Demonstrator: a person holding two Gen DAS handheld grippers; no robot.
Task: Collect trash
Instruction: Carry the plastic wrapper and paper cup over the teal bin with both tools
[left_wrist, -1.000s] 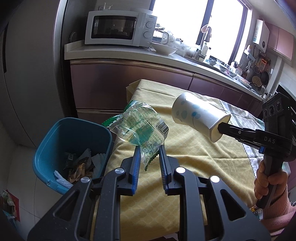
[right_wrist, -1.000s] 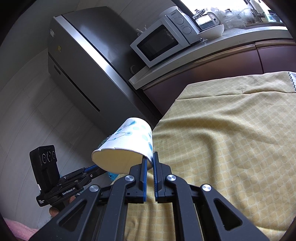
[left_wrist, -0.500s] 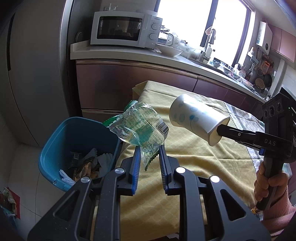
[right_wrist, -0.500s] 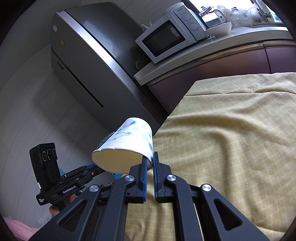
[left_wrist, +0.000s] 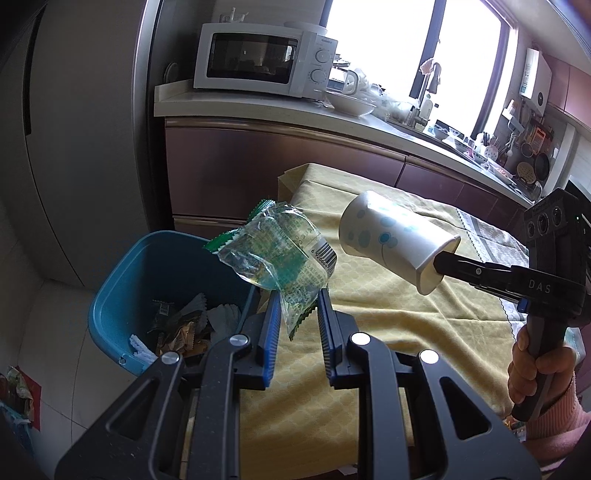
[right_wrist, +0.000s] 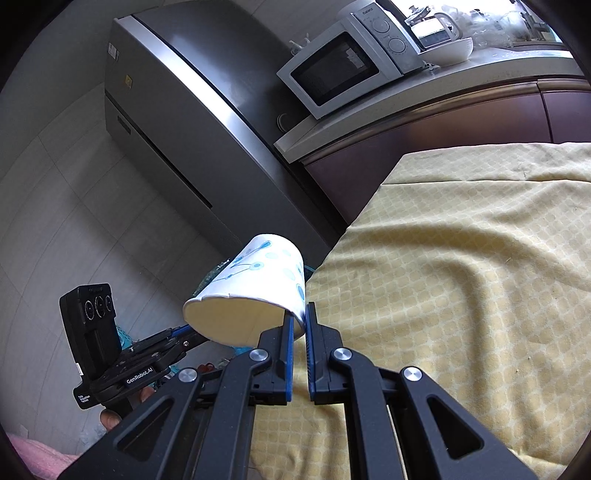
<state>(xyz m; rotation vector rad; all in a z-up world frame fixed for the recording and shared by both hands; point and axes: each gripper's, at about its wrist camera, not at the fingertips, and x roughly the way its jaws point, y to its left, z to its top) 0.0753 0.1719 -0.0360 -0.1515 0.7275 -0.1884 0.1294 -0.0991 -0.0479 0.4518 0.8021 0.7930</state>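
The crumpled clear wrapper, printed in green with a barcode at one corner, hangs from my left gripper — the jaws stand narrowly apart with its thin tail pinched between them, the bulk ballooning up above the near rim of the blue bin. I hold it out past the table edge, I judge, so it can fall straight in. My right gripper is nearly shut on the rim wall of a white paper cup with blue dots, tipped on its side, mouth toward me, over the yellow tablecloth — a rim pinch suits a light, hollow thing. The bin already holds scraps of paper and wrappers.
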